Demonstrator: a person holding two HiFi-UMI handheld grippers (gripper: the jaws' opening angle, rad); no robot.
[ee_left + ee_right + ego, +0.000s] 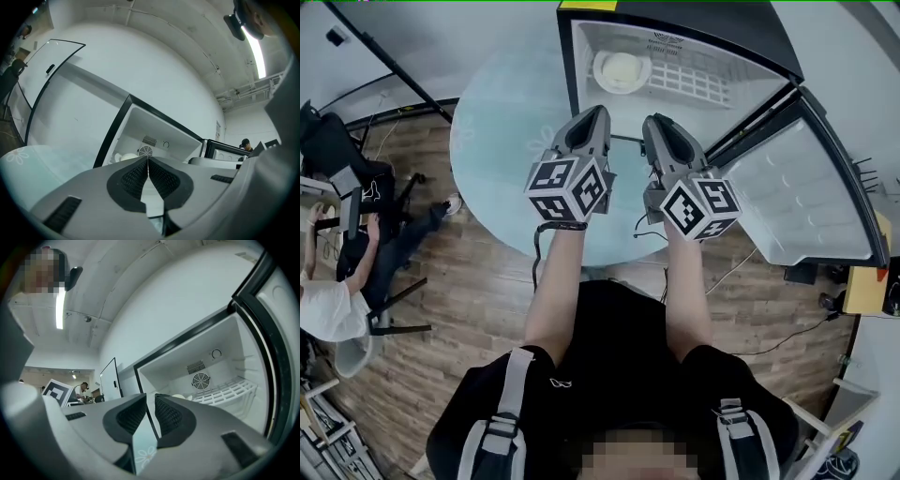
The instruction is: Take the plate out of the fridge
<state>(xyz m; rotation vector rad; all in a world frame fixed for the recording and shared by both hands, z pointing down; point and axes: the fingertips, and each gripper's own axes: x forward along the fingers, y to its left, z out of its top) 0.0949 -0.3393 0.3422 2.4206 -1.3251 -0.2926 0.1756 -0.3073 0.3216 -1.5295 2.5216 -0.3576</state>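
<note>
From overhead, plate (pixel 622 70) on fridge (pixel 742 64) shelf (pixel 696 84), right gripper view adds fan (pixel 200 380)

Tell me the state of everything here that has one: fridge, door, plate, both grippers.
Fridge: open.
Door: swung wide.
Plate: lying on the wire shelf inside, untouched.
Left gripper: jaws shut, empty.
Right gripper: jaws slightly apart, empty.

- wearing a black top (pixel 619 347), grey straps (pixel 502 412) running over both shoulders
- left gripper (pixel 601 113) and right gripper (pixel 649 122) are sporting grey shells and black-and-white marker cubes (pixel 569 189)
- black cable (pixel 534 258) is trailing off the left one
</note>
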